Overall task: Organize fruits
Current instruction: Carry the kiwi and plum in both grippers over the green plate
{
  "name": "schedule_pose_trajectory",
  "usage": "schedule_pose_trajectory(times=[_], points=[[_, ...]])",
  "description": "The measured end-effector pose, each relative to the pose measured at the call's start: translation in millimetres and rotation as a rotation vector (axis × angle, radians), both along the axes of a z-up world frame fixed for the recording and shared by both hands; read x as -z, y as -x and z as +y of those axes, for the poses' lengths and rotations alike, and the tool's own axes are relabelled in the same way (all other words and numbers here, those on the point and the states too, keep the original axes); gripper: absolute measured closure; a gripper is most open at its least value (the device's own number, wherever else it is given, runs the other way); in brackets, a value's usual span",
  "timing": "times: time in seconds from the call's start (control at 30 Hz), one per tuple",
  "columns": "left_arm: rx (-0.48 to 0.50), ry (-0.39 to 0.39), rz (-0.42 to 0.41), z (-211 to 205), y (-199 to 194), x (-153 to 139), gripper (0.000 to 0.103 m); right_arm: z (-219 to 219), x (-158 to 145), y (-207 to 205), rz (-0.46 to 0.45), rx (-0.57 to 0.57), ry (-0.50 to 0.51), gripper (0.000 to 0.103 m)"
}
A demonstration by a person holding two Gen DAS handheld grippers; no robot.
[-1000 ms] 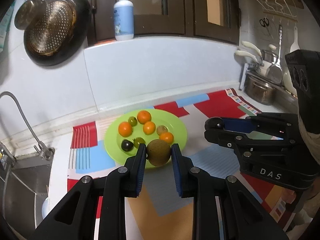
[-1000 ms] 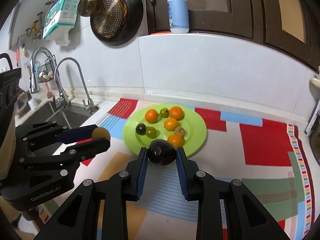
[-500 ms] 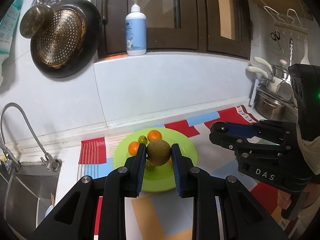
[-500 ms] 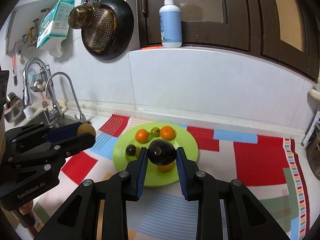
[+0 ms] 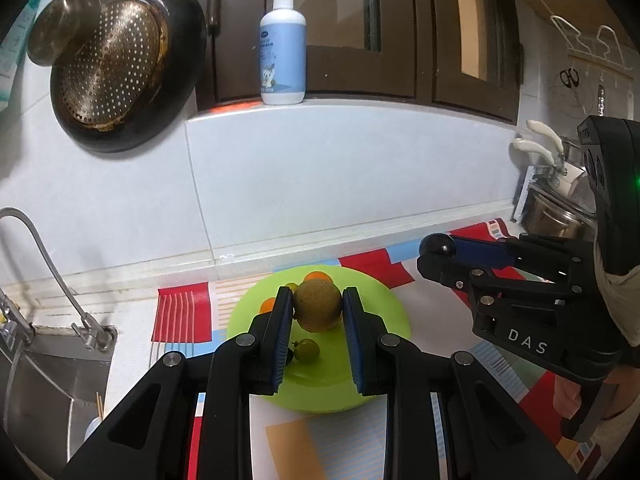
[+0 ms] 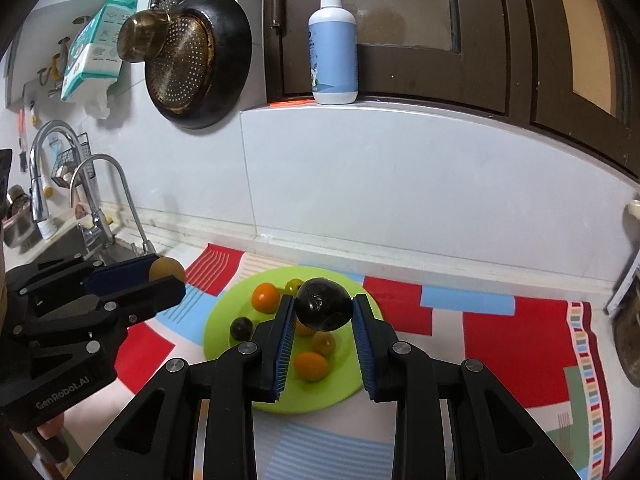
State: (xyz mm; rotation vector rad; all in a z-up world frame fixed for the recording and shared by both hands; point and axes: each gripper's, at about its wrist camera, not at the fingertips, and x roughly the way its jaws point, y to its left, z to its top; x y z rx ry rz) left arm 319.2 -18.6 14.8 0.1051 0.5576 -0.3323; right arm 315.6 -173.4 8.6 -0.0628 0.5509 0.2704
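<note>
My left gripper is shut on a round brown fruit and holds it above the green plate. My right gripper is shut on a dark, nearly black fruit above the same plate. The plate holds small oranges, a dark small fruit and greenish ones. The right gripper shows in the left wrist view, the left gripper in the right wrist view.
A patterned mat covers the counter. A sink with a faucet lies to the left. A pan and strainer hang on the wall. A soap bottle stands on the ledge. Pots stand at the right.
Both grippers have risen and tilted up with their fruits still held; the plate now sits lower and closer beneath the fingers in both views.
</note>
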Motion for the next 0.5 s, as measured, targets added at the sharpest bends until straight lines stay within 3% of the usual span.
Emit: schedule_pose_trajectory(times=[0.5], points=[[-0.024,0.005,0.098,-0.1,-50.0,33.5,0.077,3.1,30.7,-53.8,0.078,-0.007,0.004,0.073]])
